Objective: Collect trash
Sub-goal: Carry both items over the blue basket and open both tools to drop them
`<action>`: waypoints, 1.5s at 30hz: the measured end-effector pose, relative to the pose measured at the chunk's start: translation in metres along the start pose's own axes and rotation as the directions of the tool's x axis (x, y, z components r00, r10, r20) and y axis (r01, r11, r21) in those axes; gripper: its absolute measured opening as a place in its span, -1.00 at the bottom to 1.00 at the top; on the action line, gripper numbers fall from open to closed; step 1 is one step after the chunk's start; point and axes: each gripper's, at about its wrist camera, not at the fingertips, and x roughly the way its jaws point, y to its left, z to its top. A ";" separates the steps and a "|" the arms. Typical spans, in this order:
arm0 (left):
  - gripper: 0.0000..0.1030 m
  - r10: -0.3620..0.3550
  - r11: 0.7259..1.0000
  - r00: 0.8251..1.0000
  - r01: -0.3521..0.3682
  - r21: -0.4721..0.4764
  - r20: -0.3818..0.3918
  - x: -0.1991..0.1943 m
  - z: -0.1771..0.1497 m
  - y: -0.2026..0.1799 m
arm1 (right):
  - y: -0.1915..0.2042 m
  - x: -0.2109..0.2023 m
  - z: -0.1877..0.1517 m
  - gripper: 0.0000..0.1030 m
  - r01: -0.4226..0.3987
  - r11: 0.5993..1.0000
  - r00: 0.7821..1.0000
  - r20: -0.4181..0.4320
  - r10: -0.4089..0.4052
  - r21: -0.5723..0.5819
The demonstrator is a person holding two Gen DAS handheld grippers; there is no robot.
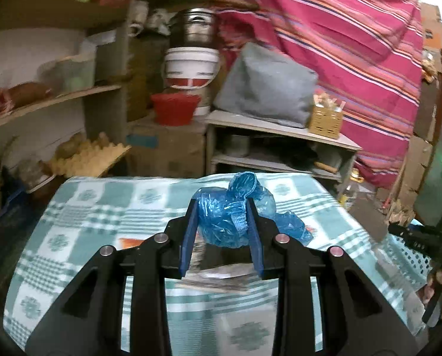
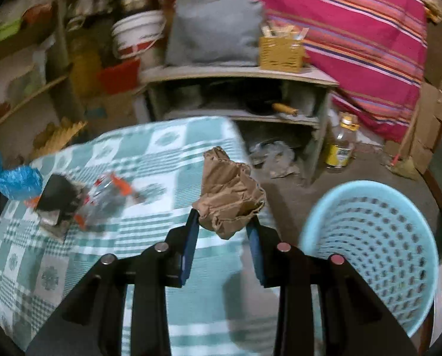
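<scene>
My left gripper [image 1: 221, 207] is shut on a crumpled blue plastic bag [image 1: 230, 216], held above the green-checked tablecloth [image 1: 102, 207]. My right gripper [image 2: 224, 216] is shut on a crumpled brown paper bag [image 2: 230, 190], held over the table's right edge. A light blue perforated basket [image 2: 375, 243] stands on the floor just right of that gripper. The blue plastic bag [image 2: 10, 178] also shows at the far left of the right wrist view. More litter lies on the cloth: a clear wrapper with orange print [image 2: 108, 195] and a dark packet [image 2: 56, 198].
Behind the table stand wooden shelves [image 1: 55, 98], a low shelf unit [image 1: 280, 136] bearing a grey cushion [image 1: 265, 89] and a wicker box [image 1: 324, 121], buckets [image 1: 191, 68], a red bowl [image 1: 175, 108]. A striped pink cloth [image 1: 354, 44] hangs at right. A yellow-labelled bottle [image 2: 341, 145] sits on the floor.
</scene>
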 end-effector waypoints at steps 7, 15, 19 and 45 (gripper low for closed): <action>-0.41 -0.120 0.992 0.993 0.120 0.025 -0.001 0.008 0.007 -0.088 | -0.086 -0.034 0.005 -0.36 0.080 0.991 0.994 0.059 -0.087 0.103; -0.41 -0.264 0.955 0.963 0.270 0.121 -0.063 0.030 -0.016 -0.220 | -0.165 -0.060 -0.012 -0.36 0.133 0.971 0.987 0.068 -0.149 0.199; -0.41 -0.317 0.931 0.941 0.332 0.152 -0.118 0.042 -0.034 -0.273 | -0.189 -0.067 -0.019 -0.36 0.146 0.963 0.984 0.072 -0.166 0.228; 0.80 -0.278 0.932 0.951 0.301 0.201 -0.135 0.047 -0.041 -0.300 | -0.198 -0.060 -0.027 -0.36 0.137 0.963 0.987 0.045 -0.152 0.232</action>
